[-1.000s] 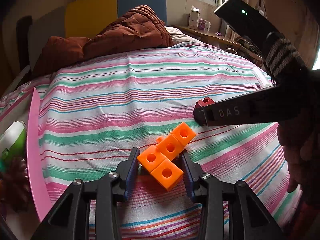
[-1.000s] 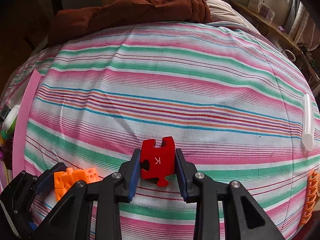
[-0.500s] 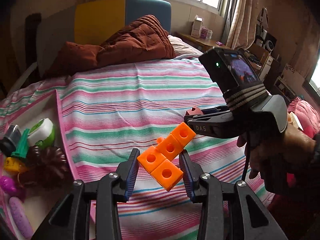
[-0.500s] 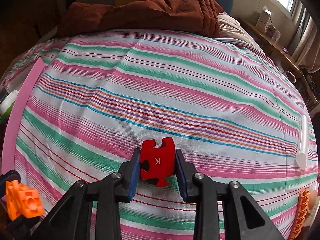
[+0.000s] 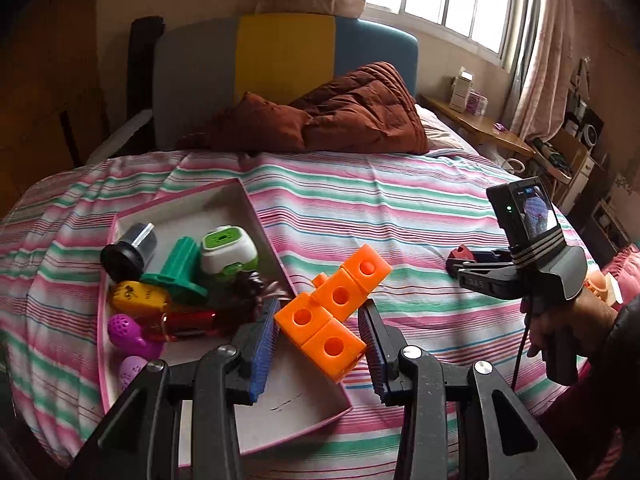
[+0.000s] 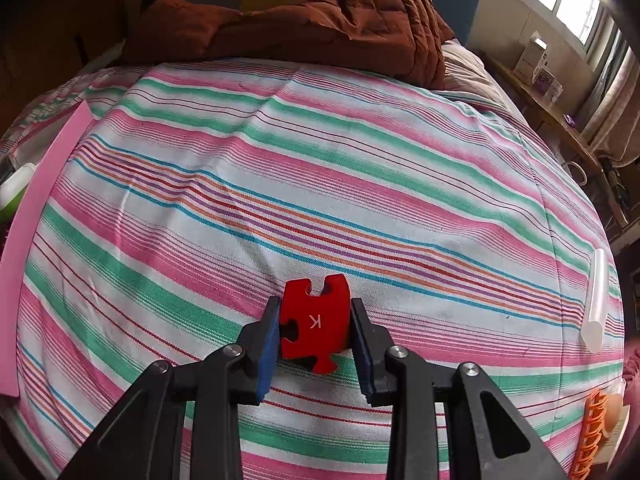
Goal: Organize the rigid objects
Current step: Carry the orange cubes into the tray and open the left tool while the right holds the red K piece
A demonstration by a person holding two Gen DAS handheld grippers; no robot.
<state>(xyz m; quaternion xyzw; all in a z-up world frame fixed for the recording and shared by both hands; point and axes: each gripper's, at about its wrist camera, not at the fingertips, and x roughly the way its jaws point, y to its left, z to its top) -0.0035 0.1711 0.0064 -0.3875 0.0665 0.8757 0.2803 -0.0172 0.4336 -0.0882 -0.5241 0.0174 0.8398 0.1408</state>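
Nearby, toys (image 5: pixel 176 276) crowd the pink box (image 5: pixel 256 216).

Left wrist view from behind the left gripper (image 5: pixel 318 340), angled down across the striped bed (image 5: pixel 400 208) toward the headboard, right wrist view steeper and closer behind the right gripper (image 6: pixel 314 330), both sharing bedspread and brown quilt (image 6: pixel 320 24)

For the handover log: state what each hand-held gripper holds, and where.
Left: orange plastic linked cubes, lower cubes' sides. Right: red K puzzle piece, side edges.
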